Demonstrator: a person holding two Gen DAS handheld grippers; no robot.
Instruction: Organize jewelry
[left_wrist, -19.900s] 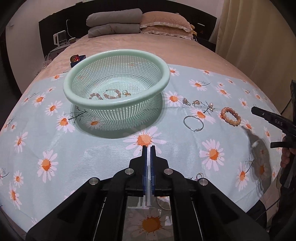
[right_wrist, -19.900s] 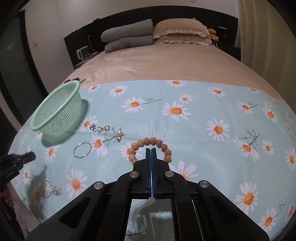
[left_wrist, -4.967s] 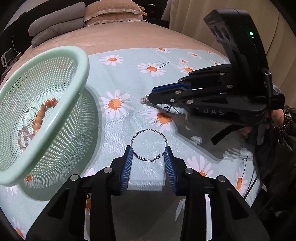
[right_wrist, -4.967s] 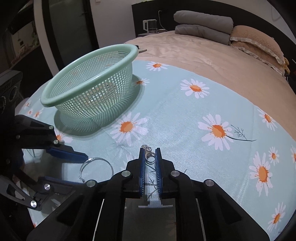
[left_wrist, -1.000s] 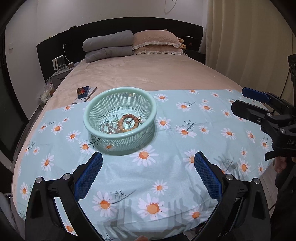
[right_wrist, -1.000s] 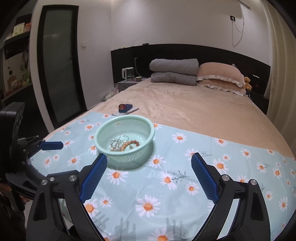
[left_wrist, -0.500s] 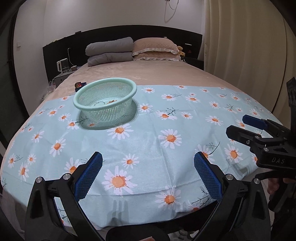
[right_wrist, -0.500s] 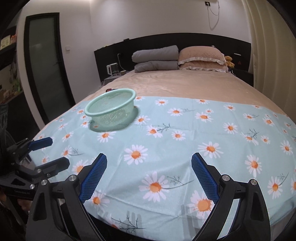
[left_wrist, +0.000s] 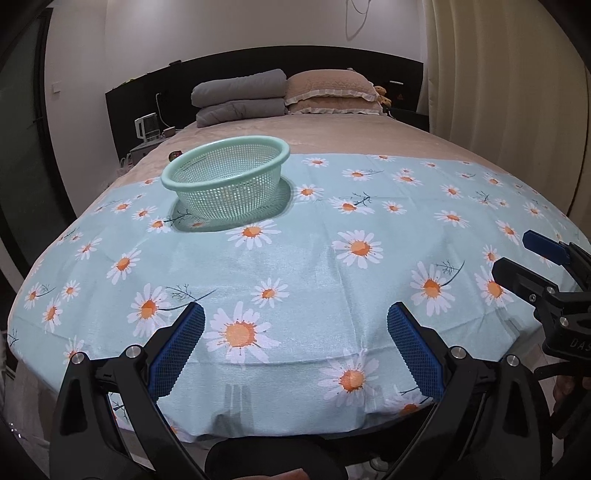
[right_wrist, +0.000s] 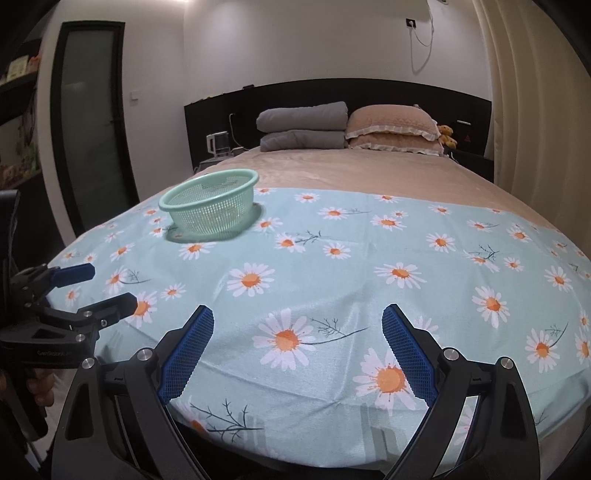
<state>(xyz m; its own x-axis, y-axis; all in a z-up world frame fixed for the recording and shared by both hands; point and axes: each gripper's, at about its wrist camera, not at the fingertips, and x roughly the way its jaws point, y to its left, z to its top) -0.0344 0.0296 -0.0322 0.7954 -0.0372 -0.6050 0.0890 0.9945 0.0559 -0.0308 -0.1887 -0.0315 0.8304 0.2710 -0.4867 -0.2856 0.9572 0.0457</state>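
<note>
Pale green perforated plastic forms the basket (left_wrist: 226, 181), a round, flared container standing upright on the daisy-print cloth (left_wrist: 295, 266) toward the far left part of that cloth. From both wrist views the basket is seen from the side and slightly above; only its mesh wall and thick rim are clear, and its contents cannot be made out at this angle, so the whereabouts of the jewelry cannot be told from these views. In the right wrist view the same basket (right_wrist: 209, 208) sits near the boundary where the cloth meets the beige bedspread (right_wrist: 354, 170).

The left gripper (left_wrist: 295, 332) is held low at the near edge of the bed, its two blue-padded fingers (left_wrist: 177, 349) spread wide apart with nothing between them. The right gripper (right_wrist: 297, 336) is likewise released, fingers (right_wrist: 406, 356) splayed and empty, hovering over the near hem of the cloth. Each gripper appears at the margin of the other's view, well apart from the basket.

At the head of the bed lie two folded grey blankets (right_wrist: 301, 125) stacked beside two beige frilled pillows (right_wrist: 391, 133), against a black headboard (right_wrist: 332, 99). A white kettle (right_wrist: 218, 144) stands on the bedside surface to the left.
</note>
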